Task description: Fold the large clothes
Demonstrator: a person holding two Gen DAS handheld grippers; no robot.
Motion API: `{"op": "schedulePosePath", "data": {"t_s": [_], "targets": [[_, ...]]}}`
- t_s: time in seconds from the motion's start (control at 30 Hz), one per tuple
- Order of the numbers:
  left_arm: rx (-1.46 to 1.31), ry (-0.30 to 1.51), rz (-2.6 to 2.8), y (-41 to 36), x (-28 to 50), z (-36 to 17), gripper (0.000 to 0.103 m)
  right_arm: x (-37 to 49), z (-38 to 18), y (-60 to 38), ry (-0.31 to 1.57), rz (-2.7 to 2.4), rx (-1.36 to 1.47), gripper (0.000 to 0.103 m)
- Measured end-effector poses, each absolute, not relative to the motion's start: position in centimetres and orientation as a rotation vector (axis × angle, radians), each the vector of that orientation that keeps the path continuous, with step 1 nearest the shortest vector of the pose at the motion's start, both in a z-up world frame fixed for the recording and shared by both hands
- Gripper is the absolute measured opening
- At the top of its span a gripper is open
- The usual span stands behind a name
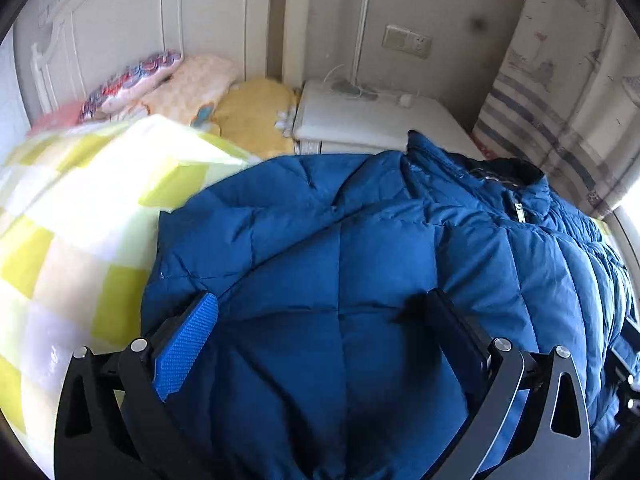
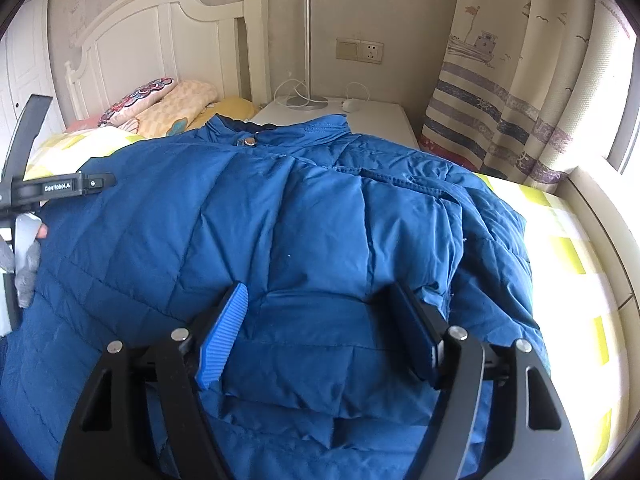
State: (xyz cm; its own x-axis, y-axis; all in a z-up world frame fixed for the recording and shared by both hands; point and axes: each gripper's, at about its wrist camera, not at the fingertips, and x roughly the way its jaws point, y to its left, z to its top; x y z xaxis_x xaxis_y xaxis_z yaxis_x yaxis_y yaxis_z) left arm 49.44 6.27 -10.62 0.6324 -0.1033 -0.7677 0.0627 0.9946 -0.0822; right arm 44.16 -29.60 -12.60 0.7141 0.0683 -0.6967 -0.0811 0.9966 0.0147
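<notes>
A blue quilted puffer jacket (image 1: 340,248) lies spread on the bed, collar toward the headboard; it also fills the right wrist view (image 2: 280,220). My left gripper (image 1: 320,312) is open, its fingers spread over the jacket's left part with nothing between them. My right gripper (image 2: 320,304) is open too, jaws wide over a folded-in sleeve or panel on the jacket's right side. The left gripper's body (image 2: 56,188) shows at the left edge of the right wrist view, above the jacket.
The bed has a yellow-and-white checked cover (image 1: 80,216). Pillows and folded bedding (image 2: 168,104) lie at the white headboard (image 2: 160,36). A white nightstand (image 2: 360,116) with a lamp stands beyond the jacket. A striped curtain (image 2: 500,120) hangs at right.
</notes>
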Motion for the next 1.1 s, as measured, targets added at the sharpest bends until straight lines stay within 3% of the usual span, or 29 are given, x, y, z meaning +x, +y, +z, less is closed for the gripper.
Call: {"op": "schedulePosePath", "data": {"t_s": [0.23,0.4,0.73,0.87,0.97,1.1], "targets": [[-0.08,0.735,-0.152,4.9,42.0,-6.0,0.099,44.1,-12.7,-29.7,0.77,0.089,-0.003,0.073],[0.084,0.825,-0.126,2.0,42.1,-11.2,0.099,43.8,-12.6,-29.8,0.757,0.091,-0.001,0.074],[0.054,0.82,-0.14,2.4,42.1,-11.0,0.099,41.5,-10.8,-30.1,0.614,-0.001,-0.003,0.079],[0.047,0.82,-0.144,2.6,42.1,-11.0,0.099,42.2,-8.4,-29.8,0.57,-0.017,-0.001,0.086],[0.044,0.821,-0.145,2.7,42.1,-11.0,0.099,44.9,-8.0,-29.5,0.602,-0.045,-0.029,0.091],[0.038,0.819,-0.149,2.7,42.1,-11.0,0.099,49.6,-12.8,-29.4,0.802,-0.007,-0.052,0.094]]}}
